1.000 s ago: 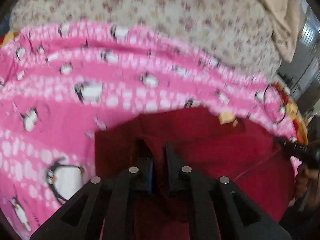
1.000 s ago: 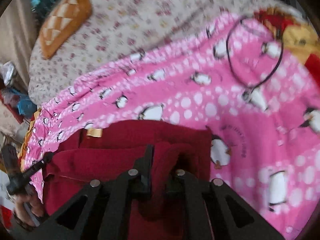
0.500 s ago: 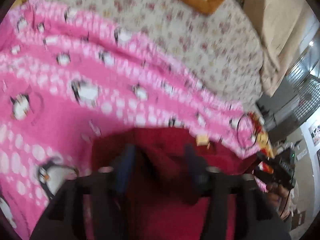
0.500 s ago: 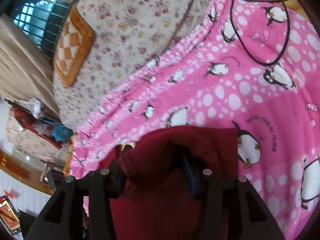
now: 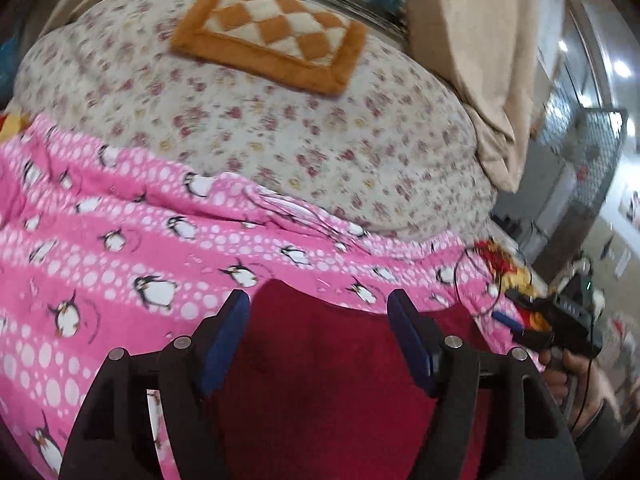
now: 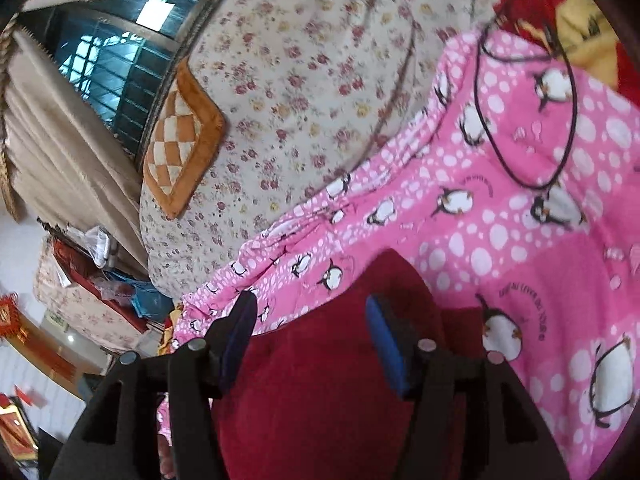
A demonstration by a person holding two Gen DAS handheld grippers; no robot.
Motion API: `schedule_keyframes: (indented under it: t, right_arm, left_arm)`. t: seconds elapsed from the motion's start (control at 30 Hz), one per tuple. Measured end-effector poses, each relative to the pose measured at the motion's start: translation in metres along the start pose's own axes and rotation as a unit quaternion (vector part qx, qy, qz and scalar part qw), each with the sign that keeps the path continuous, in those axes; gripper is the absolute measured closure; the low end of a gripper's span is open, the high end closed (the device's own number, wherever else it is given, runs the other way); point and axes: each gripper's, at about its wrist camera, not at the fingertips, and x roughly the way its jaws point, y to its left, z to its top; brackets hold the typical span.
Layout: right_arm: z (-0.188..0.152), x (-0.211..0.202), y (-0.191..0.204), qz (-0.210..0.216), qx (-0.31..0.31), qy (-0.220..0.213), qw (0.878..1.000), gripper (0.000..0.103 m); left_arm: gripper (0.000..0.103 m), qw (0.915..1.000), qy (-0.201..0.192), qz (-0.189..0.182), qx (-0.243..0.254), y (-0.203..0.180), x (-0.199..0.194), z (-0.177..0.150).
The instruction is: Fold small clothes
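Left gripper (image 5: 318, 312) and right gripper (image 6: 308, 314): jaws have just been opening and are standing apart, pressing on nothing. Red garment (image 5: 320, 380) is lying below them on the pink blanket (image 5: 120, 264). Floral sheet (image 5: 240, 120) and checked cushion (image 5: 268, 36) are lying beyond.

Left tool (image 5: 318, 308) and right tool (image 6: 310, 312): jaws just opened, apart (nothing clamped between pads).

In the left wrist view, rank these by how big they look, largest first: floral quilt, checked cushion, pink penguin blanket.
1. Floral quilt and pink penguin blanket: look alike in area, no ranking.
2. Checked cushion: plainly smallest, though farthest from the camera.
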Motion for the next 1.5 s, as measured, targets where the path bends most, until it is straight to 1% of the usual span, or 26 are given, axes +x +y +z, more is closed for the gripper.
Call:
schedule_keyframes:
  t: [0.07, 0.1, 0.13, 0.17, 0.2, 0.23, 0.3, 0.37, 0.4, 0.5, 0.53, 0.63, 0.73, 0.83, 0.9, 0.97, 1.0, 1.07, 1.1, 1.17, 1.23, 1.27, 1.3, 1.33, 1.4, 1.5]
  right_arm:
    - [0.001, -0.002, 0.011, -0.021, -0.032, -0.016, 0.999, 0.044]
    - [0.001, -0.001, 0.017, -0.032, -0.051, -0.017, 0.998, 0.045]
    - [0.001, 0.004, 0.023, -0.053, -0.072, -0.010, 0.996, 0.055]
    - [-0.001, 0.012, 0.032, -0.099, -0.107, 0.000, 0.989, 0.071]
    - [-0.005, 0.023, 0.040, -0.141, -0.138, 0.010, 0.980, 0.075]
    - [-0.008, 0.035, 0.045, -0.160, -0.159, 0.026, 0.974, 0.079]
    - [-0.013, 0.057, 0.053, -0.178, -0.186, 0.047, 0.965, 0.080]
    - [-0.016, 0.076, 0.052, -0.230, -0.211, 0.066, 0.948, 0.080]
    - [-0.015, 0.087, 0.043, -0.259, -0.206, 0.080, 0.940, 0.080]
    - [-0.013, 0.102, 0.009, -0.296, -0.164, 0.116, 0.934, 0.082]
    - [-0.011, 0.107, 0.000, -0.292, -0.153, 0.125, 0.936, 0.082]
    - [-0.013, 0.117, -0.003, -0.295, -0.174, 0.132, 0.930, 0.081]
    - [-0.017, 0.118, 0.001, -0.304, -0.186, 0.131, 0.925, 0.080]
    - [-0.017, 0.117, 0.001, -0.299, -0.181, 0.132, 0.927, 0.079]
    - [-0.015, 0.113, -0.001, -0.288, -0.175, 0.130, 0.932, 0.078]
    - [-0.013, 0.112, 0.000, -0.284, -0.167, 0.114, 0.937, 0.078]
    - [-0.013, 0.106, 0.005, -0.283, -0.168, 0.096, 0.939, 0.078]
    - [-0.019, 0.093, 0.027, -0.276, -0.198, 0.060, 0.938, 0.078]
    - [-0.025, 0.085, 0.042, -0.264, -0.221, 0.039, 0.938, 0.077]
    - [-0.045, 0.068, 0.074, -0.227, -0.277, 0.010, 0.933, 0.061]
    - [-0.069, 0.063, 0.090, -0.229, -0.297, 0.026, 0.927, 0.061]
    - [-0.078, 0.064, 0.089, -0.235, -0.292, 0.042, 0.926, 0.061]
    - [-0.090, 0.070, 0.086, -0.239, -0.285, 0.073, 0.925, 0.061]
    - [-0.097, 0.076, 0.079, -0.248, -0.280, 0.097, 0.922, 0.061]
    - [-0.112, 0.092, 0.063, -0.276, -0.280, 0.137, 0.909, 0.058]
    - [-0.118, 0.096, 0.068, -0.285, -0.320, 0.127, 0.895, 0.052]
  left_arm:
    - [0.040, 0.9993, 0.024, 0.011, 0.028, -0.015, 0.016, 0.005]
    - [0.040, 0.9975, 0.051, 0.019, 0.046, -0.023, 0.034, 0.008]
    - [0.040, 0.9957, 0.073, 0.024, 0.052, -0.027, 0.049, 0.010]
    - [0.040, 0.9938, 0.095, 0.028, 0.051, -0.028, 0.067, 0.011]
    - [0.040, 0.9907, 0.125, 0.034, 0.042, -0.026, 0.088, 0.011]
    - [0.040, 0.9875, 0.150, 0.041, 0.024, -0.020, 0.109, 0.010]
    - [0.042, 0.9828, 0.172, 0.068, 0.002, -0.004, 0.135, 0.003]
    - [0.042, 0.9793, 0.179, 0.094, -0.013, 0.012, 0.147, -0.006]
    - [0.042, 0.9776, 0.183, 0.103, -0.016, 0.021, 0.152, -0.014]
    - [0.042, 0.9800, 0.174, 0.094, -0.023, 0.029, 0.153, -0.022]
    - [0.042, 0.9795, 0.175, 0.099, -0.017, 0.026, 0.155, -0.023]
    - [0.041, 0.9784, 0.175, 0.110, -0.001, 0.021, 0.156, -0.025]
    - [0.034, 0.9792, 0.179, 0.096, -0.007, 0.023, 0.159, -0.025]
    - [0.030, 0.9790, 0.183, 0.090, 0.001, 0.021, 0.161, -0.026]
    - [0.032, 0.9813, 0.176, 0.079, -0.005, 0.022, 0.158, -0.023]
    - [0.040, 0.9847, 0.158, 0.073, -0.010, 0.021, 0.145, -0.019]
    - [0.043, 0.9859, 0.142, 0.089, 0.002, 0.014, 0.131, -0.016]
    - [0.043, 0.9879, 0.114, 0.100, 0.031, -0.005, 0.105, -0.015]
    - [0.043, 0.9894, 0.104, 0.094, 0.038, -0.016, 0.089, -0.018]
    - [0.043, 0.9903, 0.102, 0.085, 0.038, -0.026, 0.075, -0.026]
    - [0.043, 0.9863, 0.124, 0.101, 0.038, -0.030, 0.080, -0.044]
    - [0.042, 0.9805, 0.152, 0.118, 0.041, -0.028, 0.094, -0.058]
    - [0.039, 0.9782, 0.155, 0.127, 0.053, -0.026, 0.102, -0.068]
    - [0.038, 0.9799, 0.131, 0.132, 0.073, -0.030, 0.102, -0.072]
    - [0.037, 0.9763, 0.128, 0.151, 0.088, -0.036, 0.105, -0.072]
    - [0.037, 0.9795, 0.123, 0.140, 0.077, -0.030, 0.104, -0.073]
